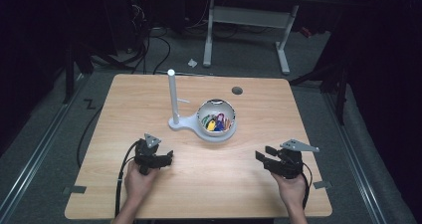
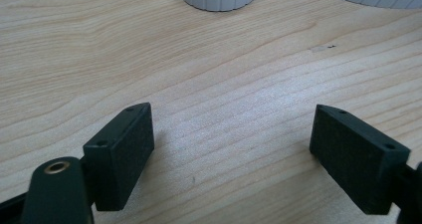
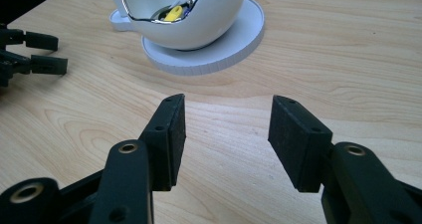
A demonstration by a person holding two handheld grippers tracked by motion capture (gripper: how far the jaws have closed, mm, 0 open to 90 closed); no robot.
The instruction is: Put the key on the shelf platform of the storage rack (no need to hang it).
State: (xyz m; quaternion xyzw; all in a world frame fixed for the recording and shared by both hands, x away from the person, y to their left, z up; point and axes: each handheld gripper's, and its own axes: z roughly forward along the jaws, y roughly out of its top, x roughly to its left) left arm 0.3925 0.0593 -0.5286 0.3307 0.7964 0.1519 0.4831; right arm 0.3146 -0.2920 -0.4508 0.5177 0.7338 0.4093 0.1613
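Dim room, grey floor, light wooden table (image 1: 149, 92), white bowl (image 1: 217, 117), both tongs parted, empty.

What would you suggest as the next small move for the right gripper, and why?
Probably ease the right gripper forward toward the white bowl: its jaws stand open and empty over bare table, and the colourful pieces lie inside the bowl ahead.

We see a light wooden tabletop (image 1: 149, 99) with wavy brown grain, and on it a matt white plastic stand (image 1: 174, 122) with a tall white post. Its glossy white round bowl (image 3: 209, 15) holds yellow, blue, pink and green pieces (image 1: 217, 123), and both handheld grippers have black jaws.
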